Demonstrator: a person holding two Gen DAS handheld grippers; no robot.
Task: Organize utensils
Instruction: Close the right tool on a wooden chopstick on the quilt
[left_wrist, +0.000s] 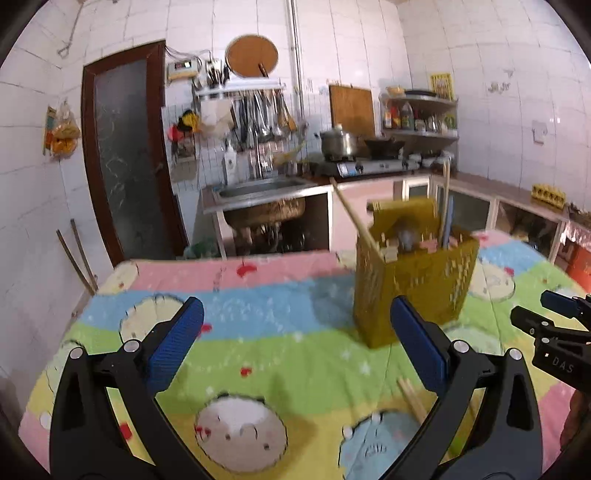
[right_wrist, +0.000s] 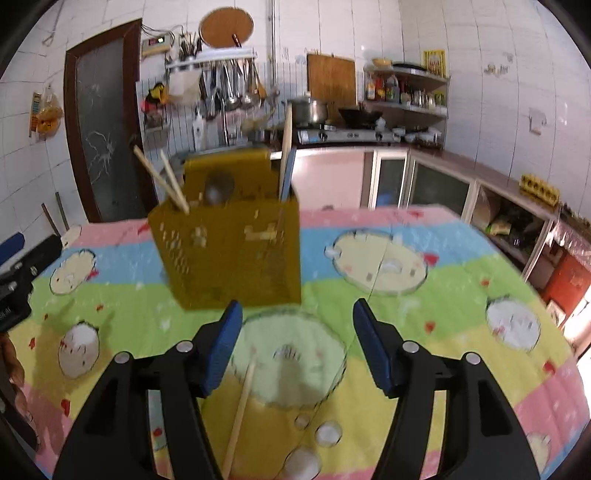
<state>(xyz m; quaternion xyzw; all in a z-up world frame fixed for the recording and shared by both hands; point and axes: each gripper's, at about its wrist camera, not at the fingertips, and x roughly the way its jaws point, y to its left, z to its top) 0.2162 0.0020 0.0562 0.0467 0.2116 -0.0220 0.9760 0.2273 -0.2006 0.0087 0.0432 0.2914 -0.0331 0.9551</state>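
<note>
I work over a table under a pastel cartoon tablecloth (right_wrist: 461, 266). On it stands the yellow perforated utensil caddy (right_wrist: 229, 254), already holding chopsticks (right_wrist: 166, 184), a spoon and some taller handles. My left gripper (left_wrist: 299, 343) hangs wide open and empty, the caddy just beyond its right finger. My right gripper (right_wrist: 295, 343) is open too, pads touching nothing. One loose chopstick (right_wrist: 240, 410) lies on the cloth under its left finger. I judge I'm between picks: next I must lower the right jaws around that thin stick, pinch squarely, then lift it into the caddy.
</note>
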